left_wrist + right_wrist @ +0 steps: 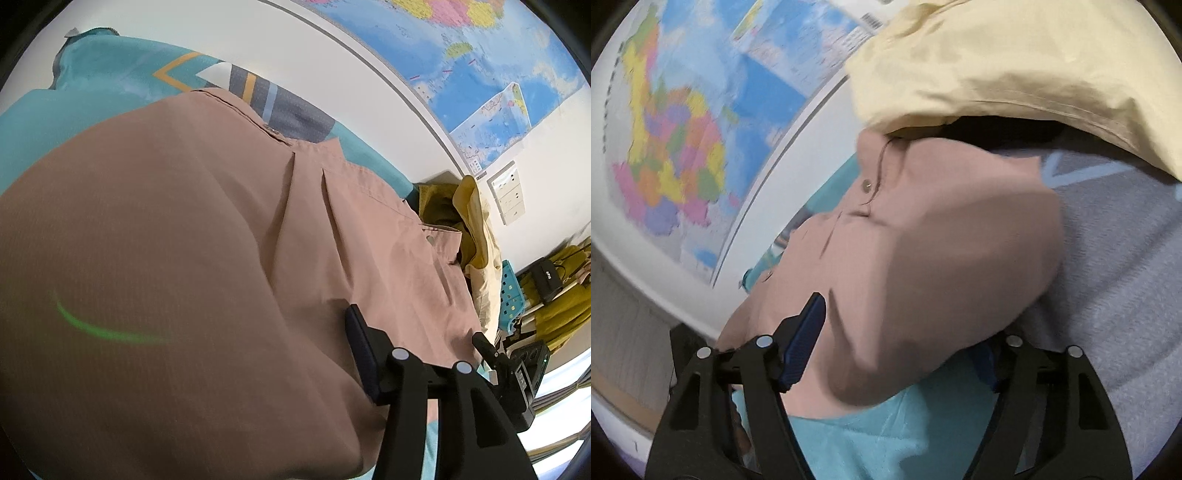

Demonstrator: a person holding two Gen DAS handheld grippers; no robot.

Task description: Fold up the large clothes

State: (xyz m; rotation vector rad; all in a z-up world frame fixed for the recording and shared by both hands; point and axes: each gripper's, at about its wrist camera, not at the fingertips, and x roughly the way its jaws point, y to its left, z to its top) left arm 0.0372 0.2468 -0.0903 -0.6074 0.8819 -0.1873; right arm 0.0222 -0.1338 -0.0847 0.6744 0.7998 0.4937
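A large dusty-pink shirt (pixel 207 236) lies spread on a teal patterned bedsheet (pixel 110 77). In the left wrist view only one blue-padded finger (pixel 360 343) of my own gripper shows, at the lower right over the shirt; the other is hidden. The right gripper (pixel 487 347) shows there at the shirt's right edge. In the right wrist view the pink shirt (pixel 923 258) bulges between my right gripper's (pixel 901 339) wide-apart fingers; the left pad (pixel 807 338) lies against the cloth, the right pad is mostly hidden under it.
A pale yellow garment (pixel 1015 62) lies past the pink shirt, with olive clothes (pixel 439 203) beside it. A map (pixel 480 55) and socket panel (pixel 509 192) are on the wall. A blue plastic basket (pixel 511 295) stands at the right.
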